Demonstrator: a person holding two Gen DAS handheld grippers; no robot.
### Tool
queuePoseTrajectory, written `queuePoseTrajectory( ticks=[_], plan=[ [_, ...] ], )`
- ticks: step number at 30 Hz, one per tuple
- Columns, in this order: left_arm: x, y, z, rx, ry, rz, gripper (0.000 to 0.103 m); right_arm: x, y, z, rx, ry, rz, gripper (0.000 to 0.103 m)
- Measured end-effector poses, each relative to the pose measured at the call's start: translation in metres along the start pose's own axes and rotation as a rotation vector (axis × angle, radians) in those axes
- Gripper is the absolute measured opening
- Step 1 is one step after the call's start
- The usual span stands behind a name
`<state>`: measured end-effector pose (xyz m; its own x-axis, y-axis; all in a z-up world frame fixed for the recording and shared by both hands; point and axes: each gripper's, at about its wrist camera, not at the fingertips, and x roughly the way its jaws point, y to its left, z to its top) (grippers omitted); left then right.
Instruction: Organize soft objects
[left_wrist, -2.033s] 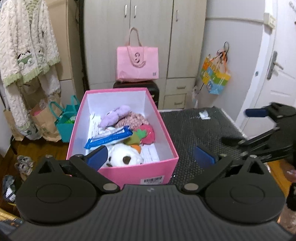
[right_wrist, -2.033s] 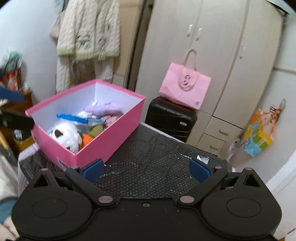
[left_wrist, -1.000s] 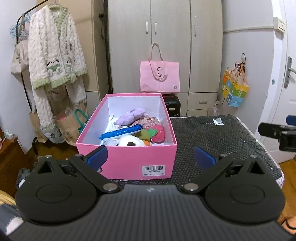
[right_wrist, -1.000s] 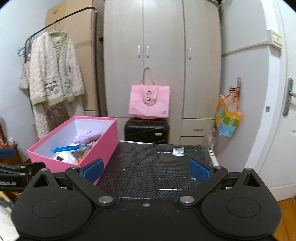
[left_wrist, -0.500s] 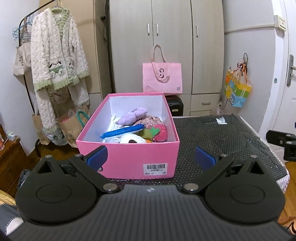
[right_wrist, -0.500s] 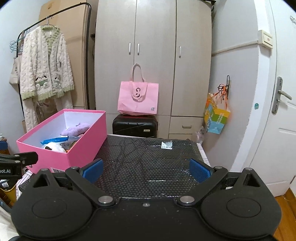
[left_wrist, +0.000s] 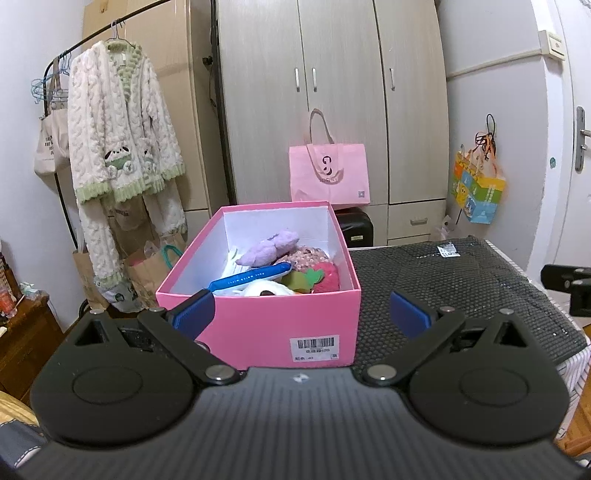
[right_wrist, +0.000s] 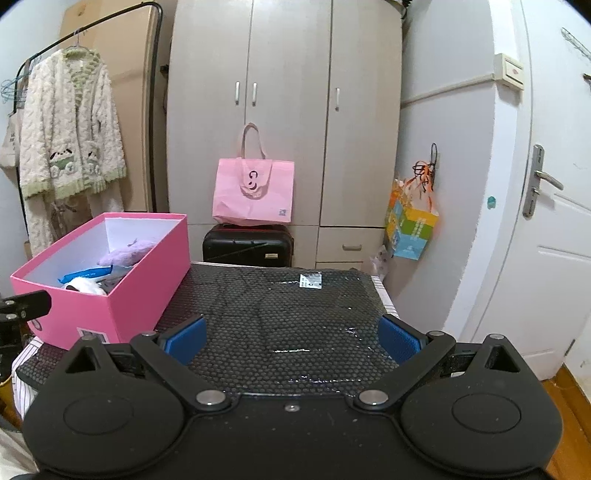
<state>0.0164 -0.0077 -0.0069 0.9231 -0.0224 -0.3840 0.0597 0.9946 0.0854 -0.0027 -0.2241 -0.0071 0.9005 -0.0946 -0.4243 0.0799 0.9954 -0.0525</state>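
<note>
An open pink box stands on the left part of a table with a black bubble-textured cover. It holds several soft toys: a purple plush, a red strawberry plush, a white plush and a blue packet. My left gripper is open and empty, just in front of the box. My right gripper is open and empty over the table's front edge, to the right of the box.
A small white label lies at the back of the table. Behind stand a black suitcase with a pink tote bag, a wardrobe and a hanging cardigan. A door is at the right.
Both grippers have pulled back and away from the box and levelled out. Both stay open and empty. The box and toys have not moved.
</note>
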Motion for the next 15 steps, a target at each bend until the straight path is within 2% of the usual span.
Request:
queuePoseTrajectory(
  ticks=[15],
  plan=[
    [-0.0003,-0.0025,-0.0035,0.019,-0.003,0.021,0.102,-0.0003,-0.0065,-0.0024,0.049,-0.006,-0.001,0.101]
  ],
)
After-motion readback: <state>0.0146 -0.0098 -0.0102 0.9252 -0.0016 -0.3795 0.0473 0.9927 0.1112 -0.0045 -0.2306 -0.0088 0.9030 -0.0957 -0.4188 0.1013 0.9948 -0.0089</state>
